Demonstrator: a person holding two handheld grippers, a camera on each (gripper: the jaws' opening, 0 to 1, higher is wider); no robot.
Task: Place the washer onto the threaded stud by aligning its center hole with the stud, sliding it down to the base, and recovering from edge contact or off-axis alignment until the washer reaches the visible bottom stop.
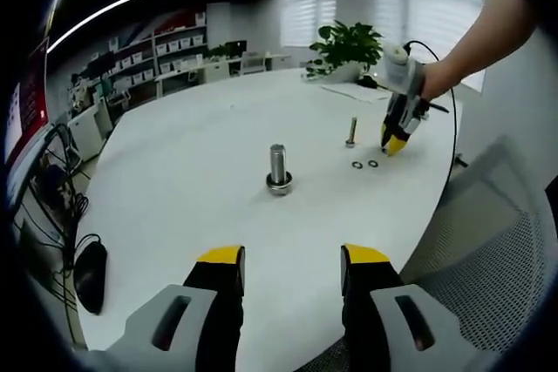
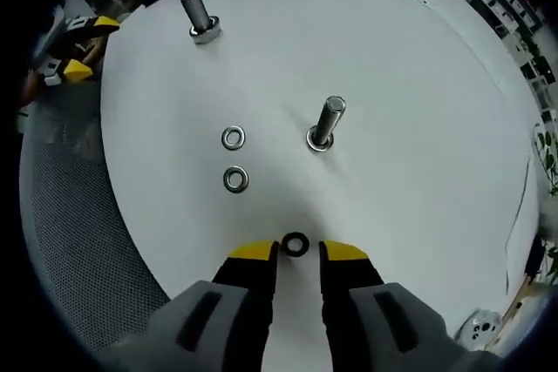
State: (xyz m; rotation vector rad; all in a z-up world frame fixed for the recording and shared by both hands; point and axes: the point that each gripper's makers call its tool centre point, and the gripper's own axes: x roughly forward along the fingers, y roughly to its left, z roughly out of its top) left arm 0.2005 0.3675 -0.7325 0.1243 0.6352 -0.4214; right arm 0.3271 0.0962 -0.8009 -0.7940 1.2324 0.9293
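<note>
The left gripper [image 1: 292, 267] holds its yellow-tipped fingers [image 1: 221, 269] wide apart and level, while the right gripper [image 2: 299, 251], carried by an outstretched forearm [image 1: 484, 28], points down, fingers narrowly parted.

Your left gripper view sits low at the near edge of the white table [image 1: 192, 172], looking across it toward the office shelves and windows; the large stud [image 1: 278, 168] stands in mid-view and the right gripper [image 1: 394, 141] comes in from the right at the far side. Your right gripper view looks steeply down onto the table [image 2: 418, 111] from close above; the slim stud [image 2: 326, 124] and loose washers [image 2: 233, 159] lie near; both views share the two studs, and the left gripper [image 2: 83, 48] shows at upper left.
</note>
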